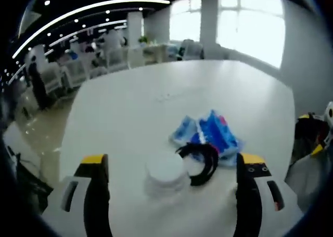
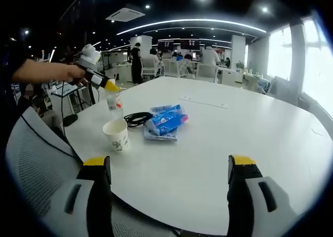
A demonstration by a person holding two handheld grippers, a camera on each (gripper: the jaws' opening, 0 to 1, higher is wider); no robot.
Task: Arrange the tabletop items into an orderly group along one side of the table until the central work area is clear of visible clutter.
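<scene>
A clear plastic bottle (image 2: 115,104) stands near the table's left edge, and from above it is a round white top (image 1: 165,170). My left gripper (image 1: 173,160) hangs open over it, one jaw on each side. A person's hand holds that gripper (image 2: 99,80) just above the bottle. A paper cup (image 2: 117,135) stands in front of the bottle. A coiled black cable (image 1: 202,162) (image 2: 137,118) lies beside blue packets (image 1: 212,135) (image 2: 166,121). My right gripper (image 2: 168,163) is open over the near table edge, with nothing between its jaws.
Everything sits on a large white table (image 2: 244,143). A thin white strip (image 2: 203,102) lies on its far side. A grey mesh chair (image 2: 34,164) stands at the near left corner. More chairs, desks and people fill the office behind, under bright windows (image 1: 250,24).
</scene>
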